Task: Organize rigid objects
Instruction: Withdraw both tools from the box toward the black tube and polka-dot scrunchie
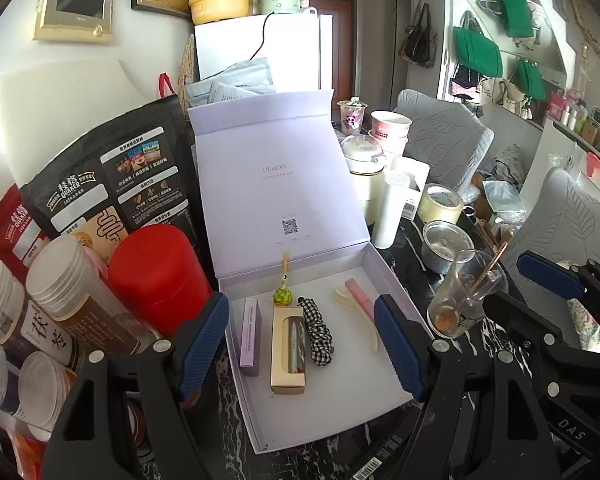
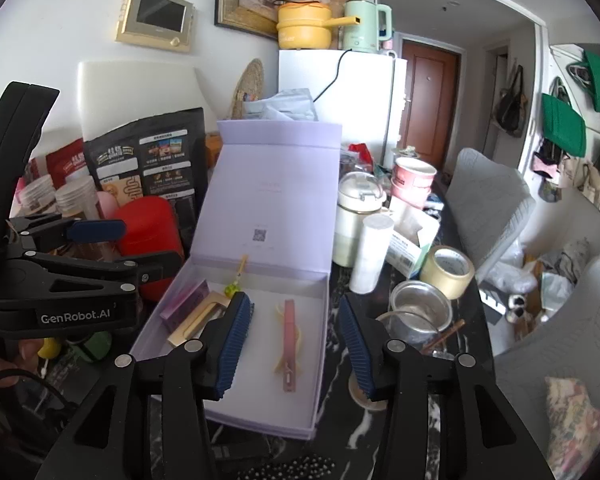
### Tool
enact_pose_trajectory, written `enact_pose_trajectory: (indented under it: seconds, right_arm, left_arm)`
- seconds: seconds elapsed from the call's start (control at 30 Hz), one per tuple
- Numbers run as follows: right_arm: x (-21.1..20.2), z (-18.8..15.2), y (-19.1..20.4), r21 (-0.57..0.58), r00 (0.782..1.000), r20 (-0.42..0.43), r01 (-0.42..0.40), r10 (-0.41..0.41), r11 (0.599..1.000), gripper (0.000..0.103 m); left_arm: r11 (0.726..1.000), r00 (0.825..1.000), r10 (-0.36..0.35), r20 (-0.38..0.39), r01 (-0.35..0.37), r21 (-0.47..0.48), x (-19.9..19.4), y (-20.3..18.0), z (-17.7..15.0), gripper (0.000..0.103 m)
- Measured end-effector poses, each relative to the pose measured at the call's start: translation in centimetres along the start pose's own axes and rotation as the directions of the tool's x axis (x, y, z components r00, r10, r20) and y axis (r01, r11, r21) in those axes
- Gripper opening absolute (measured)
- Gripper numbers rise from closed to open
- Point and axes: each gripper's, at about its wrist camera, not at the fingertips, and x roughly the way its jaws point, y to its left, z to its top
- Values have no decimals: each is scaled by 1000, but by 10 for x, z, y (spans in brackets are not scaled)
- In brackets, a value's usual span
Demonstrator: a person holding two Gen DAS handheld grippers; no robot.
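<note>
An open lilac box [image 1: 340, 420] lies on the dark marble table, lid propped upright behind it. Inside lie a purple slim box [image 1: 250, 336], a gold window box [image 1: 288, 350], a checkered scrunchie [image 1: 319, 334], a green charm on a stick [image 1: 283, 294], a pink clip [image 1: 360, 296] and a cream clip [image 1: 374, 334]. My left gripper [image 1: 302, 344] is open and empty, straddling the box's near part. My right gripper [image 2: 294, 344] is open and empty above the pink clip [image 2: 289, 344]; it also shows at the left wrist view's right edge [image 1: 552, 280].
A red canister [image 1: 156, 276], lidded jars [image 1: 66, 292] and Quaker bags [image 1: 108, 184] crowd the left. A glass cup with a stick [image 1: 464, 296], a metal cup [image 1: 446, 246], a tape roll [image 1: 440, 204], a white roll [image 1: 390, 210] and a jug [image 1: 366, 164] stand right of the box.
</note>
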Motion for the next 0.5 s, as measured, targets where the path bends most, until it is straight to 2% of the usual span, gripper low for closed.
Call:
enact_pose_trajectory:
  seconds: [0.37, 0.5]
  right_arm:
    - [-34, -18, 7, -2, 1000, 19, 5, -5, 1000, 53]
    - [-44, -28, 7, 3, 1000, 23, 4, -4, 1000, 56]
  left_arm:
    - [999, 999, -50, 15, 49, 10, -32, -10, -22, 75]
    - [999, 999, -34, 24, 33, 30, -41, -17, -31, 75]
